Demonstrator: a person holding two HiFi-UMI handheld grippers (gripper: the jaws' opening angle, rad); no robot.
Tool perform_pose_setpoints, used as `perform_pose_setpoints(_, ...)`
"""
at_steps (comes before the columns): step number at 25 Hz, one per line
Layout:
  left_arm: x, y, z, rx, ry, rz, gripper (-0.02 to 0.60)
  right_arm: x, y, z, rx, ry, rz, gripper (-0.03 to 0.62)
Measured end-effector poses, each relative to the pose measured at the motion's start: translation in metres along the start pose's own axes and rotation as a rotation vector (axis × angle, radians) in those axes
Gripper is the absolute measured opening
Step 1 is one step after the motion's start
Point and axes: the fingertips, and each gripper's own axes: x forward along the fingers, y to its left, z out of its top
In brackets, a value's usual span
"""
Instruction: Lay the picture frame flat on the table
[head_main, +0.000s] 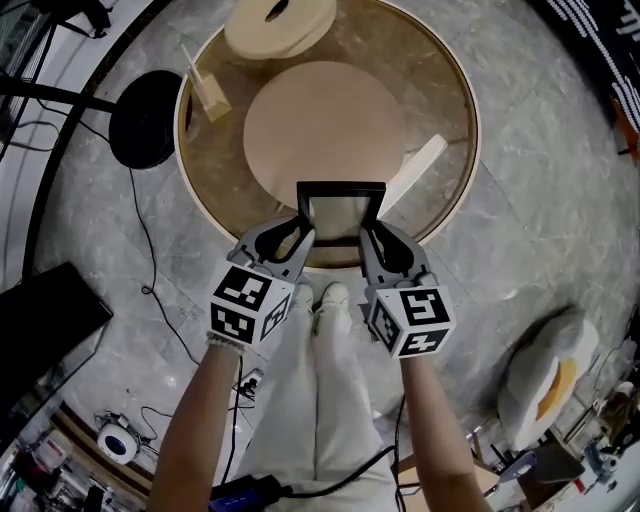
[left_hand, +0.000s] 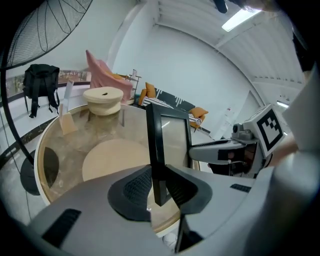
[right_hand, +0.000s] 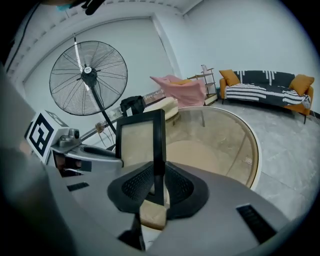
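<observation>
A beige disc (head_main: 325, 125) fills the middle of the round glass tabletop (head_main: 440, 90). A lidded tub (head_main: 280, 22) stands at its top edge and a small wooden block (head_main: 208, 92) at upper left. A white bar (head_main: 415, 170) lies right of centre, just beyond the right corner of the frame (head_main: 341, 205). The floor (head_main: 540, 220) is grey marble; a fan (right_hand: 89, 77) and a striped sofa (right_hand: 270, 87) stand in the white room. The frame is in the middle of the head view, over the tabletop's near rim. It is upright and leaning, pale pane toward the person, sides running up, top edge level. The left tongs (head_main: 300, 232) clamp its left side, the right tongs (head_main: 370, 235) its right side.
</observation>
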Motion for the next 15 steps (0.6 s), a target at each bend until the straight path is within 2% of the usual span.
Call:
perform_pose_setpoints(6,0.03,0.014,-0.005,0.012,0.073,-0.026,0.101,0.023,-0.018,-0.007,0.041,0.037,-0.024,0.086)
perform_pose_setpoints(8,0.036,0.018,-0.004,-0.012,0.078,-0.026,0.101,0.03,-0.021,-0.006,0.068,0.035,-0.026,0.086)
perform_pose_setpoints(13,0.05,0.03,-0.002,-0.072,0.064,0.014,0.106,0.047,-0.031,-0.004,0.103,0.039,-0.034,0.086)
perform_pose_setpoints(15,0.053,0.034,-0.002,-0.07,0.06,0.037,0.111,0.053,-0.034,-0.005,0.111,0.046,-0.029,0.086)
